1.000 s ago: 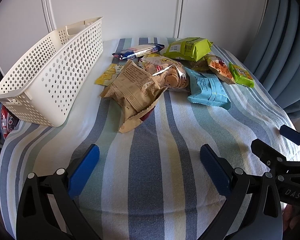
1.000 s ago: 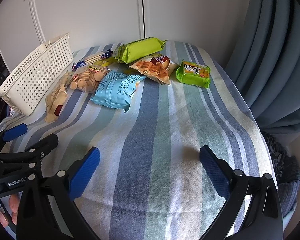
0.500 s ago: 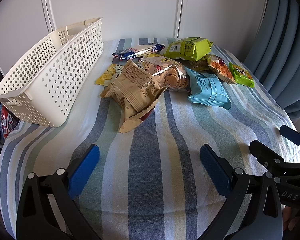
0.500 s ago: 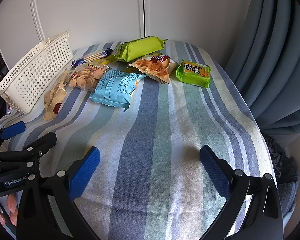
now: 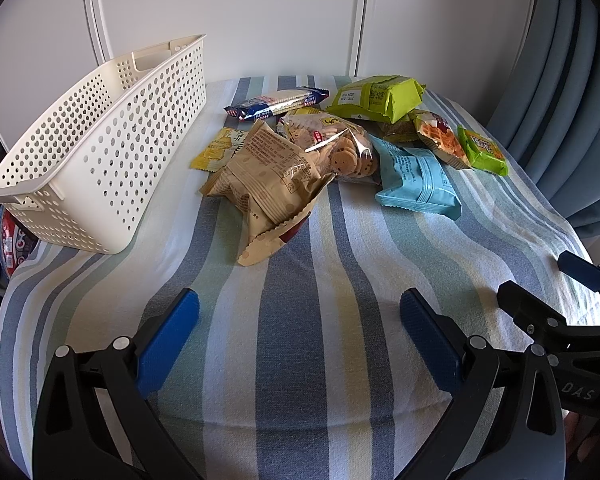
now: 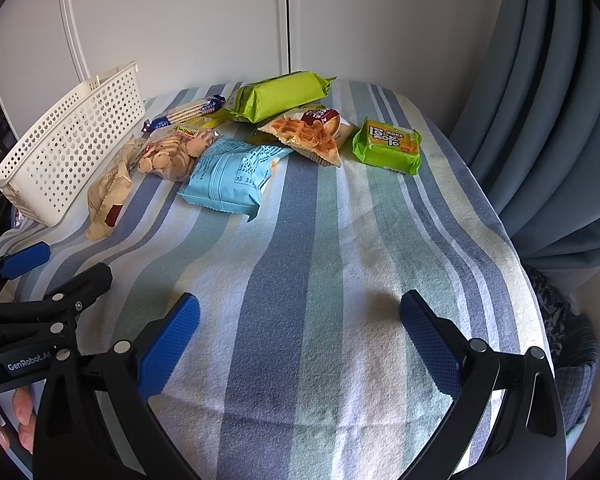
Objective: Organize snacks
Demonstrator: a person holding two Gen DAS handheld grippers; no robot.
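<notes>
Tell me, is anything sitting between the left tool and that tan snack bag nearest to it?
Nothing visible. Only bare striped cloth lies between the open left tool and the tan snack bag. The white basket stands apart to the bag's left, with clear cloth between them.

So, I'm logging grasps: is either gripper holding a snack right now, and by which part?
Nothing is held. The left gripper and the right gripper are both open over bare striped tablecloth, short of the snacks.
</notes>
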